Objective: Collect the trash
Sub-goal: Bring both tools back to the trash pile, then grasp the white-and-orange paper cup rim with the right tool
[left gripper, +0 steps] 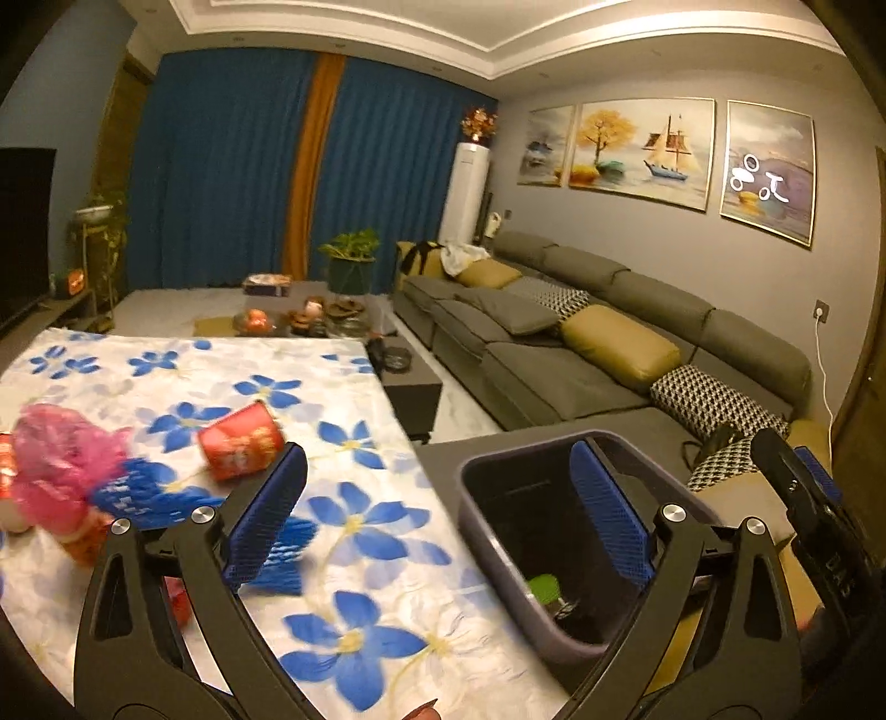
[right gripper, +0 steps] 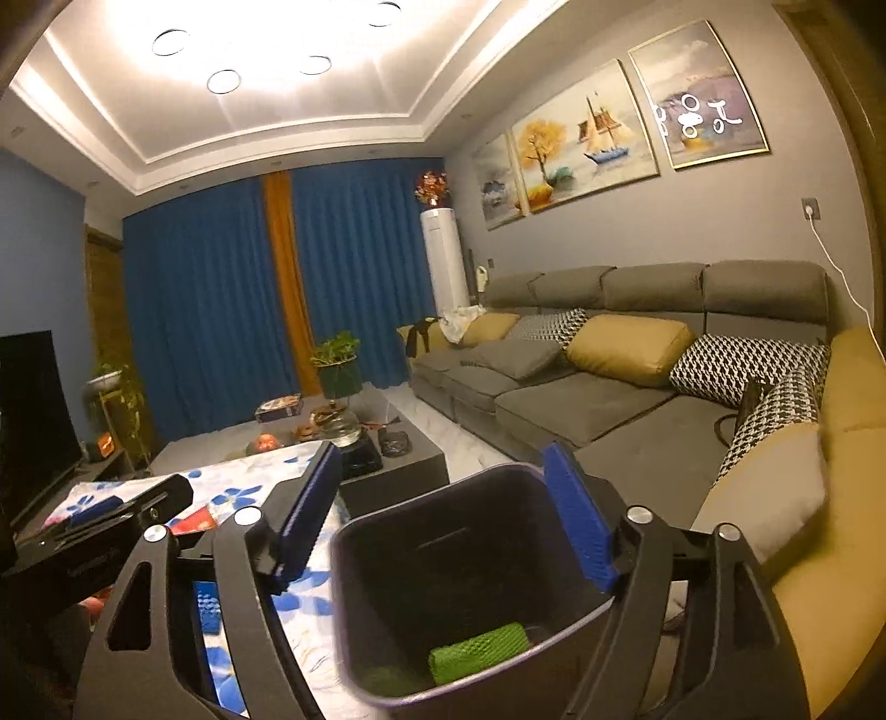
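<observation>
Trash bin (right gripper: 470,581) stands beside the flowered table (left gripper: 343,443) — a green piece (right gripper: 479,645) inside. Red can (left gripper: 241,443) and pink bag (left gripper: 61,465) lie on the cloth. Left gripper (left gripper: 437,520) and right gripper (right gripper: 443,526) both gape wide — empty.

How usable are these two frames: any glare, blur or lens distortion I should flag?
Left wrist view: strong fisheye bending with dark corners; the trash on the floral cloth, namely the pink bag and red can, is smeared by motion blur. Right wrist view: ceiling lights blow out to white glare; the bin interior is dim, yet the green item reads clearly.
</observation>
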A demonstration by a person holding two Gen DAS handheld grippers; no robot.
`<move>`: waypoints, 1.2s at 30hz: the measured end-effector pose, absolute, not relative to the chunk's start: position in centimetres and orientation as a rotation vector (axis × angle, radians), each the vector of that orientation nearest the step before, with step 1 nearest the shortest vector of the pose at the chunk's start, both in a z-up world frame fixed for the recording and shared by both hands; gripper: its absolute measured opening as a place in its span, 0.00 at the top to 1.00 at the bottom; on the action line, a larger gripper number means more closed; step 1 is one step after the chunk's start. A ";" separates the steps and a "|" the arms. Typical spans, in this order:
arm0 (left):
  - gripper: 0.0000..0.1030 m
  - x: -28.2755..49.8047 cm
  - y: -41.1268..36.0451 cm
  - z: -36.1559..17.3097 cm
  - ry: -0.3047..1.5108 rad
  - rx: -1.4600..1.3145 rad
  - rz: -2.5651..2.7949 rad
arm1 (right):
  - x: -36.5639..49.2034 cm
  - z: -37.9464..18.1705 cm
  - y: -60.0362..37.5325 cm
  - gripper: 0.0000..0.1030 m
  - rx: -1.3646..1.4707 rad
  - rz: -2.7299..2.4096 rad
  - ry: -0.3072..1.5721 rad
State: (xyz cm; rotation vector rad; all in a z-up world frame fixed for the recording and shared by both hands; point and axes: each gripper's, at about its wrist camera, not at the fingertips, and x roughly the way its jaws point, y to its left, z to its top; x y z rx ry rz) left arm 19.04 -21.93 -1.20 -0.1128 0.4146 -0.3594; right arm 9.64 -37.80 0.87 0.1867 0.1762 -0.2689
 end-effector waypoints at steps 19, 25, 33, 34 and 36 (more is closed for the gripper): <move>0.08 10.2 -3.7 -4.4 0.403 -0.080 -0.054 | 6.5 -3.0 -23.9 0.25 0.090 -0.015 0.287; 0.09 8.3 2.0 -4.1 0.373 -0.139 0.026 | 7.2 -5.7 -17.9 0.25 0.051 0.110 0.380; 0.09 7.3 5.3 -4.2 0.373 -0.179 0.059 | 9.2 -8.4 -13.5 0.43 0.027 0.224 0.488; 0.09 7.4 5.5 -4.2 0.372 -0.181 0.061 | 9.6 -8.7 -13.2 0.44 0.035 0.234 0.502; 0.09 7.3 5.9 -4.3 0.369 -0.182 0.064 | 9.9 -9.4 -12.7 0.48 0.044 0.253 0.523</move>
